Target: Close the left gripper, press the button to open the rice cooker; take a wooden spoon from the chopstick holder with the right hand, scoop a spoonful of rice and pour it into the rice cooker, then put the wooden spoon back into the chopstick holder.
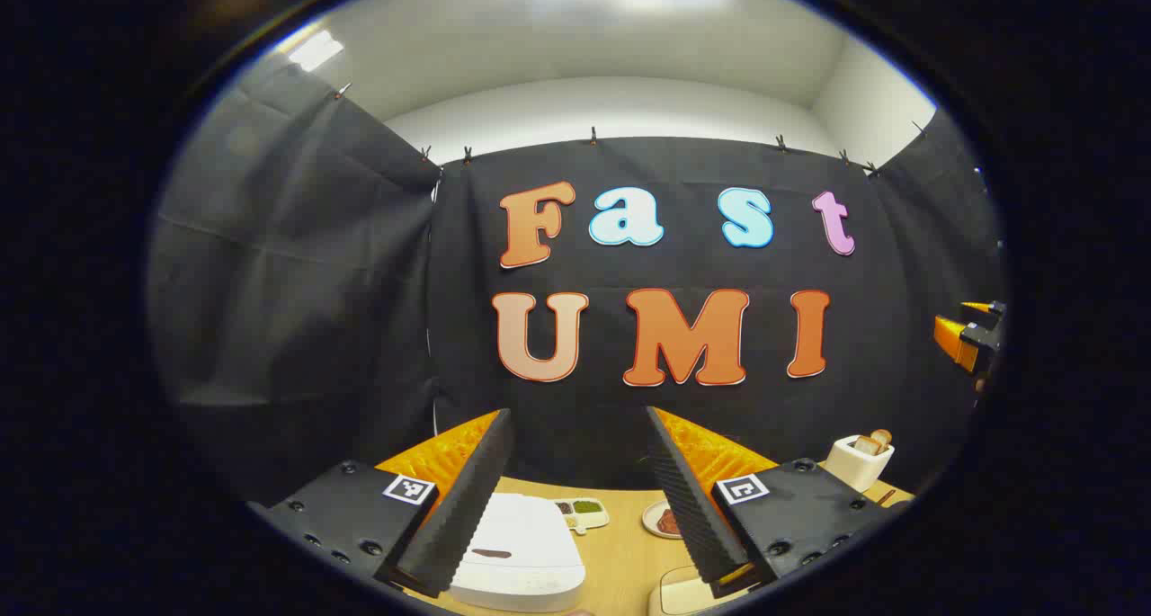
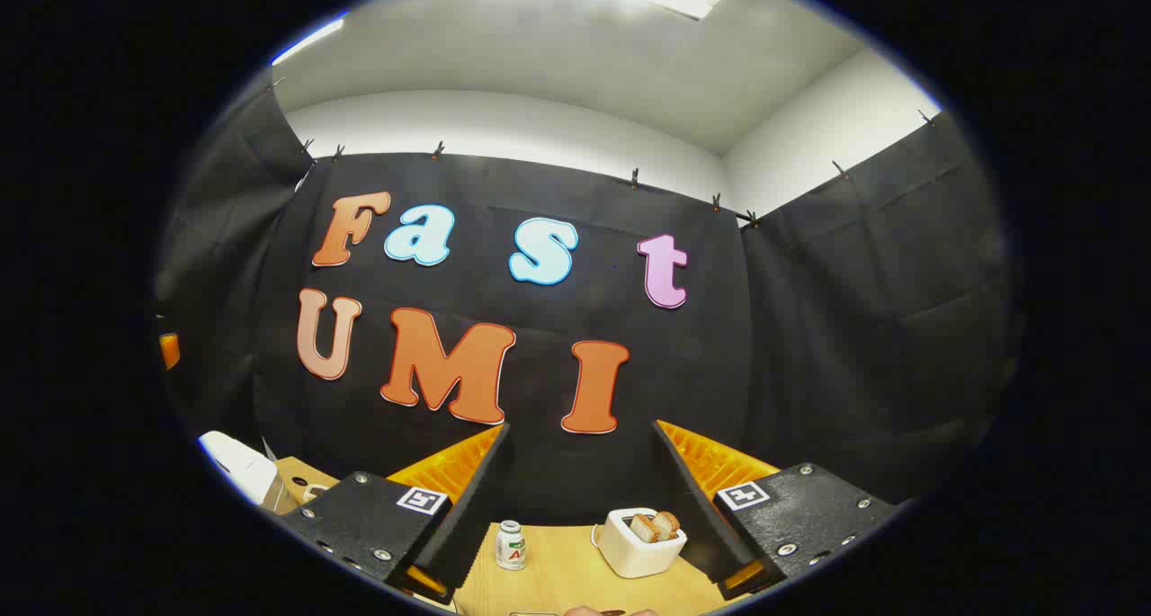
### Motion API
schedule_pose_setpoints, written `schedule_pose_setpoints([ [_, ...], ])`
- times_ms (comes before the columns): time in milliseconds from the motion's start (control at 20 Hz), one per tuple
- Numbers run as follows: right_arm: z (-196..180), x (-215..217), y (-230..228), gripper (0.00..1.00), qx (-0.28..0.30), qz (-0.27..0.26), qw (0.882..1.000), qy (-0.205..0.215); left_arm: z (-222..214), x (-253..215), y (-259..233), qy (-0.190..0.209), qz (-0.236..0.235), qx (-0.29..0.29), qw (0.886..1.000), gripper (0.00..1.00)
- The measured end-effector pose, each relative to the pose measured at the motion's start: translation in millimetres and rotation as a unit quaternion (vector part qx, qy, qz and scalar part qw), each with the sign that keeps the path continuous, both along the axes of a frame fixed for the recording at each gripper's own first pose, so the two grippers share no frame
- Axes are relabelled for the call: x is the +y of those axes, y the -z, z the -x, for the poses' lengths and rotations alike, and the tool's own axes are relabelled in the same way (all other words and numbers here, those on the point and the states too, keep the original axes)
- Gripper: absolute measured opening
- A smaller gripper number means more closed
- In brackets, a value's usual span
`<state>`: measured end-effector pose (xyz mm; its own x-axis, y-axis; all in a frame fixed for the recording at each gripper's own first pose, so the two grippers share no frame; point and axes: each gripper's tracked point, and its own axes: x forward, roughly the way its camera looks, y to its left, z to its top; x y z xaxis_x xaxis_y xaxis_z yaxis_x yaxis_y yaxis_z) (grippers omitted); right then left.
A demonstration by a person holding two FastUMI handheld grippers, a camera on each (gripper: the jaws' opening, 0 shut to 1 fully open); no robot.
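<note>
In the left gripper view we see the left gripper [image 1: 580,490] held above the wooden table [image 1: 620,553] with its jaws spread wide and nothing between them; below it, toward the table's near edge, sits the white rice cooker [image 1: 520,553], its lid down; behind the cooker, nearer the table's far edge, lies a small divided dish [image 1: 583,511] and just beside that a plate [image 1: 664,519]; a white toaster [image 1: 859,460] with bread slices stands toward the far right corner; the other gripper [image 1: 971,337] shows at the right, well apart. In the right gripper view we see the right gripper [image 2: 584,508] equally wide and empty, a small white bottle [image 2: 511,545] and the toaster on the table beneath it; we cannot make out the chopstick holder.
</note>
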<state>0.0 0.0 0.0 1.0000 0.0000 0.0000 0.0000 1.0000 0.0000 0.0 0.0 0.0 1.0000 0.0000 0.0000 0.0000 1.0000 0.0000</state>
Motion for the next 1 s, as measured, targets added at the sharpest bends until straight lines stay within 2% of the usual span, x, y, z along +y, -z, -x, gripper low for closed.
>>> schedule_pose_setpoints([
  [250,-10.3,-2.1,11.8,0.93,0.005,-0.011,1.000,-0.017,-7.0,-8.7,1.6,-0.006,-0.014,0.008,1.000,0.97],
  [750,-7.7,-5.9,32.6,0.94,0.025,-0.004,0.999,-0.032,-18.5,-63.2,16.6,0.048,0.007,0.035,0.998,0.98],
  [1000,-4.5,-12.4,39.2,0.94,0.036,0.009,0.999,-0.030,-25.4,-66.7,18.0,0.054,0.009,0.036,0.998,0.99],
])
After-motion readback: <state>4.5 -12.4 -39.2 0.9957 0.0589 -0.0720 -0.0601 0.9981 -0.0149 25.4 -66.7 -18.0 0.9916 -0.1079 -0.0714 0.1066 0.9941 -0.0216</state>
